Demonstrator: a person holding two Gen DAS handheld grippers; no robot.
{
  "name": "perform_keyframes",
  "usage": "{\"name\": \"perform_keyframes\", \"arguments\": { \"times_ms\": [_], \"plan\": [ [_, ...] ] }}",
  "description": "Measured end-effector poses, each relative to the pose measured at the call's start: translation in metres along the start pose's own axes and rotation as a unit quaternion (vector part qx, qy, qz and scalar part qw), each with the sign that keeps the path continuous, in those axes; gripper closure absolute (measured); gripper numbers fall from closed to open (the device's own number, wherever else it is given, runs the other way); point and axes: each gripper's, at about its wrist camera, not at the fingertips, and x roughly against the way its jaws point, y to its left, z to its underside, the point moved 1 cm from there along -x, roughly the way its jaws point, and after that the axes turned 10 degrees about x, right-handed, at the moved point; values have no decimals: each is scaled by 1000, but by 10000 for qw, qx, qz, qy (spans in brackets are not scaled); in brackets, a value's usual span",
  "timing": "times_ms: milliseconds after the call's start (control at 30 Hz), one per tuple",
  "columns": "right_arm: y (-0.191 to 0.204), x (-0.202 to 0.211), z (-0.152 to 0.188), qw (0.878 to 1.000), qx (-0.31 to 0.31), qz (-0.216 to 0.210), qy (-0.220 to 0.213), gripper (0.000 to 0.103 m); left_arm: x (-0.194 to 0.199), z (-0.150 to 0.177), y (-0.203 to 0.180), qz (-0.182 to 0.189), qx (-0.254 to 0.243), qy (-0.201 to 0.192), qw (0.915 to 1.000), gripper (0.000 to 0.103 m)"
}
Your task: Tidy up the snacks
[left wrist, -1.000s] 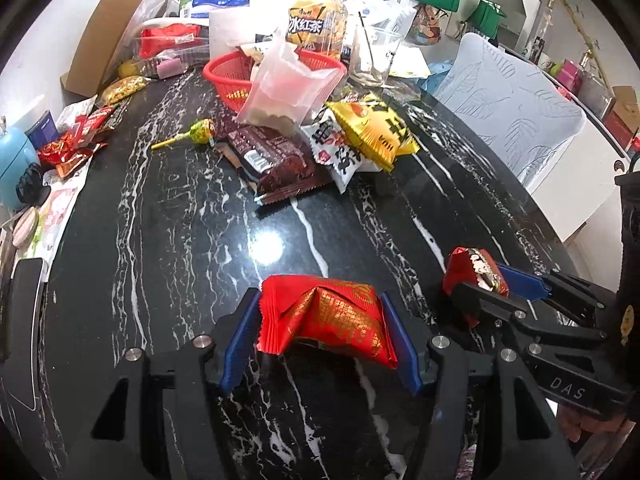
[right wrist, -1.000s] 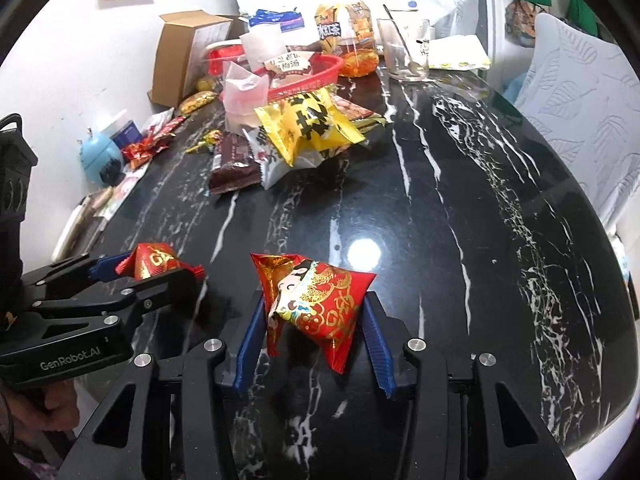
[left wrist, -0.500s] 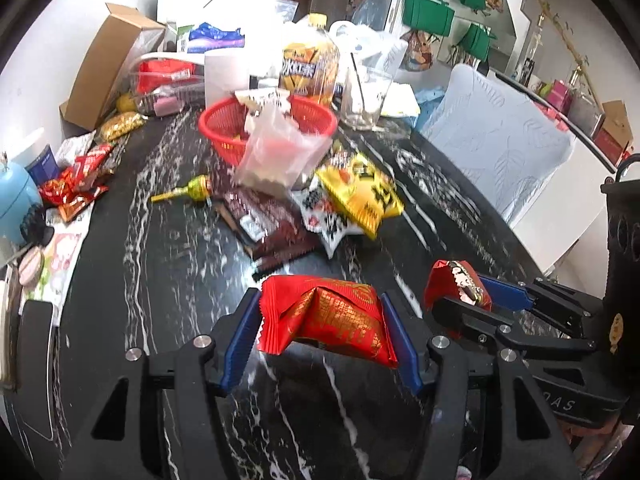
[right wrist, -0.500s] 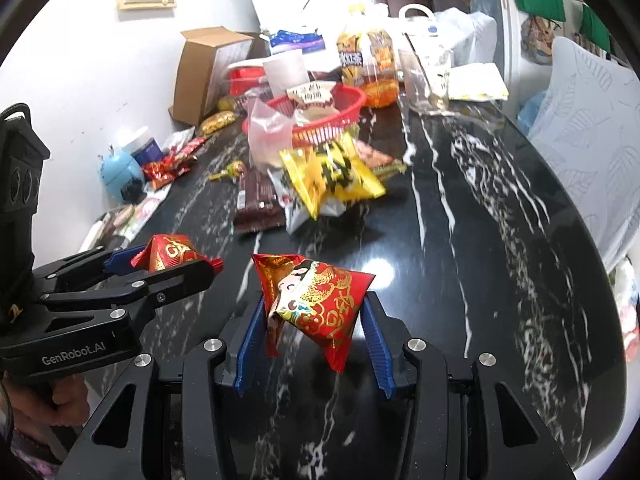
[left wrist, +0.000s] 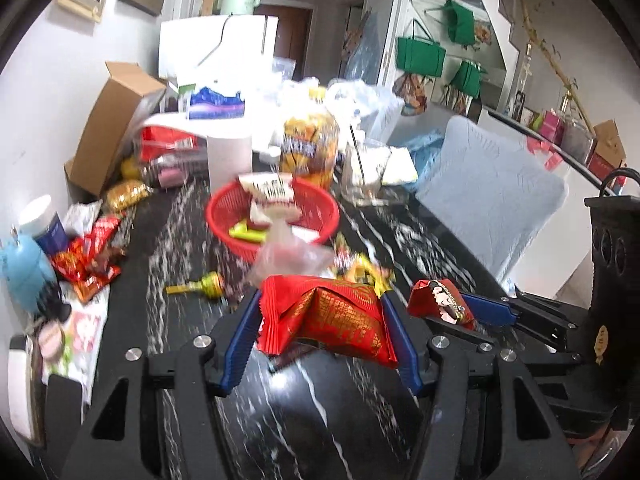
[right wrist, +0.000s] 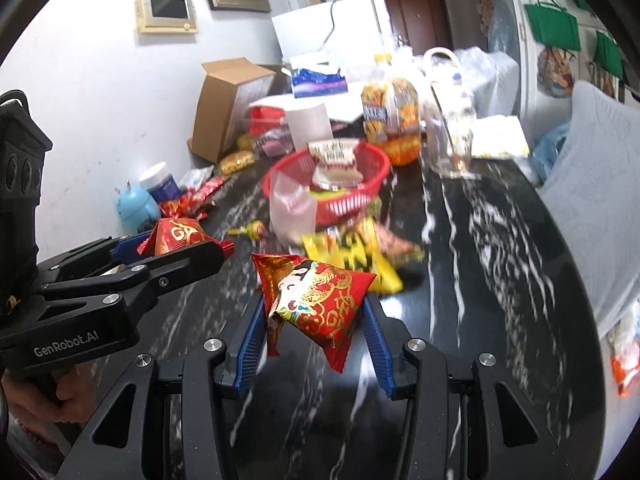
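Above the near end of the black marble table (left wrist: 132, 320), the left gripper (left wrist: 322, 320) clamped a red snack packet (left wrist: 332, 316), the right gripper (right wrist: 314, 308) a figure-printed red pouch (right wrist: 316, 300); farther off stood the red basket (left wrist: 224, 216).

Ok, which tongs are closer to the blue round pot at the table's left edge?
Left. Left tongs hang right of the blue pot; right tongs sit farther right, beyond them.
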Motion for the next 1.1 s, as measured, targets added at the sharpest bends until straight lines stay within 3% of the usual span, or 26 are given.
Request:
{"name": "perform_keyframes", "arguments": {
  "times_ms": [267,567,867,1100],
  "plan": [
    [-7,-5,-50,9994,155,-28,-320,57,0,-48,8,-63,117,-479,9988,44],
    [-20,-25,-107,9978,423,-46,-517,57,-10,-101,5,-182,-75,-1020,9946,44],
    [-46,-59,-151,9970,568,118,-508,57,-57,-147,18,-339,36,-1024,9942,44],
    [-65,-87,-174,9981,405,70,-451,56,-99,-163,31,-499,199,-773,9956,44]
  ]
}}
